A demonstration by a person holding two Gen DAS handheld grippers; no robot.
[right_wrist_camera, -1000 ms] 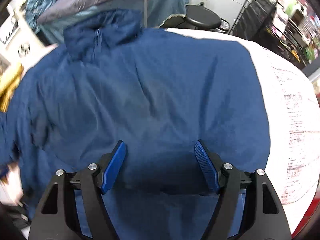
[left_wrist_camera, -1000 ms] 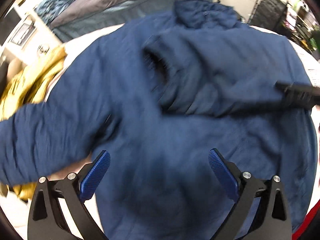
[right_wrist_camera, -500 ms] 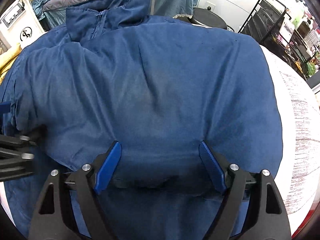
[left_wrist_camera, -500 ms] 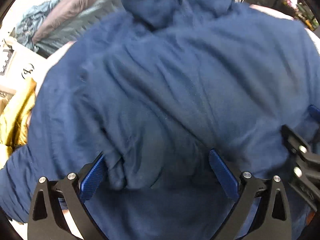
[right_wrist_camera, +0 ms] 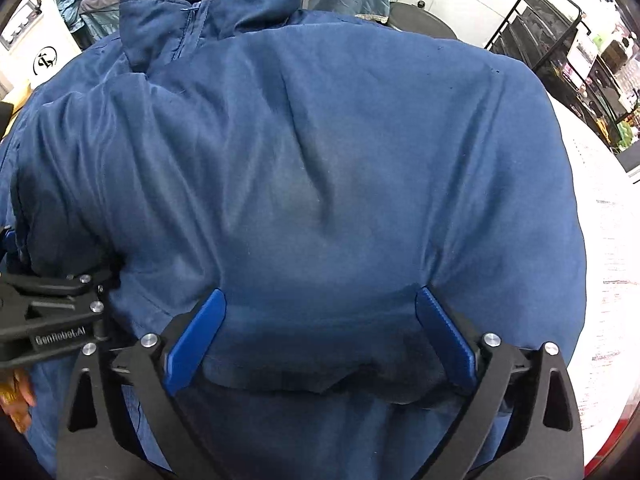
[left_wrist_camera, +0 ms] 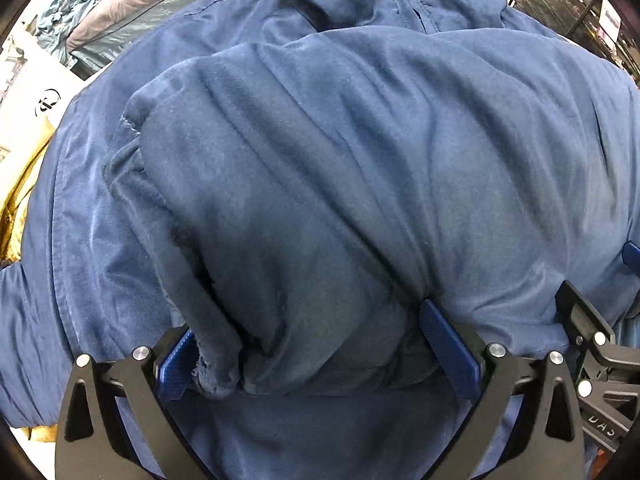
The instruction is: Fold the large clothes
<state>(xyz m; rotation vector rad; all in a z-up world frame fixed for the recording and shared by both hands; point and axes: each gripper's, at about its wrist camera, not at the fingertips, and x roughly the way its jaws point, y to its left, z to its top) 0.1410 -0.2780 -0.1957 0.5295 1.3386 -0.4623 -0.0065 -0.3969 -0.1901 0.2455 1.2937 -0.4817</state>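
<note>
A large navy blue padded jacket [left_wrist_camera: 320,168] fills both views, lying on a white table with its collar at the far end; it also fills the right wrist view [right_wrist_camera: 320,168]. A folded edge of the jacket bulges between the fingers of my left gripper [left_wrist_camera: 316,356], whose jaws stand wide apart around the fabric. My right gripper [right_wrist_camera: 320,340] is likewise open, straddling the folded hem. Each gripper shows at the edge of the other's view: the right one in the left wrist view [left_wrist_camera: 592,344], the left one in the right wrist view [right_wrist_camera: 52,308].
A yellow garment [left_wrist_camera: 20,184] lies to the left of the jacket. The white table surface [right_wrist_camera: 612,240] shows on the right. A black wire rack [right_wrist_camera: 560,40] stands at the far right, and grey and teal bedding [left_wrist_camera: 120,28] is piled behind.
The left gripper moved in over the jacket and down onto the folded edge. The sleeve that stuck out to the left is now folded over the body. Both grippers stayed open.
</note>
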